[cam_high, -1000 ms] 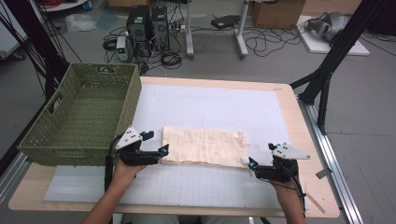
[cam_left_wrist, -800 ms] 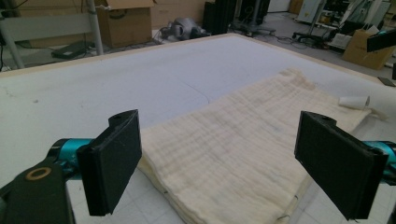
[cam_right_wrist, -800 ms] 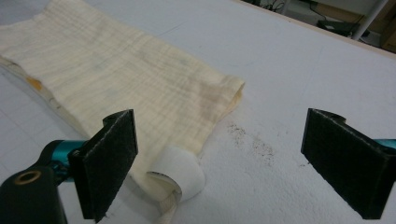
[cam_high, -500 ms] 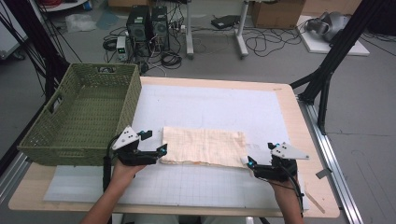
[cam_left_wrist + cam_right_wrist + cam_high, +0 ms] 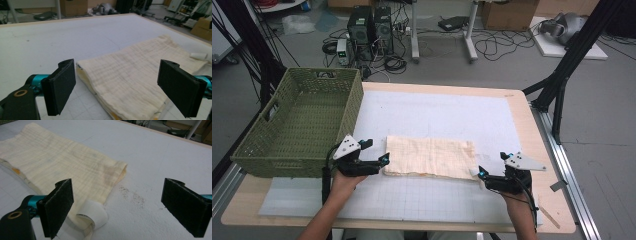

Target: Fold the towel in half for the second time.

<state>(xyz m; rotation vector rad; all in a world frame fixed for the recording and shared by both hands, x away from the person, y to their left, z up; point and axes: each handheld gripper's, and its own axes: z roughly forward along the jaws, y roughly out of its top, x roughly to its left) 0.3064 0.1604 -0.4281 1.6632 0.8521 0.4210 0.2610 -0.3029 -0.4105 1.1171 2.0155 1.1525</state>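
Note:
A folded cream cloth (image 5: 431, 157) lies flat on the white mat (image 5: 437, 115) near the table's front. My left gripper (image 5: 383, 161) rests at the cloth's left end, jaws wide open, the folded edge (image 5: 125, 85) lying between them. My right gripper (image 5: 481, 174) sits at the cloth's right front corner, also open; a white tag (image 5: 93, 215) curls up from that corner of the cloth (image 5: 62, 162) just ahead of its left jaw. Neither gripper holds anything.
A green woven basket (image 5: 297, 125) stands at the table's left, close behind my left hand. The wooden table edge (image 5: 557, 210) runs along the right and front. Black frame legs, computers and cables are on the floor beyond.
My left gripper has edged slightly right toward the cloth's end. The right gripper and the cloth stay put.

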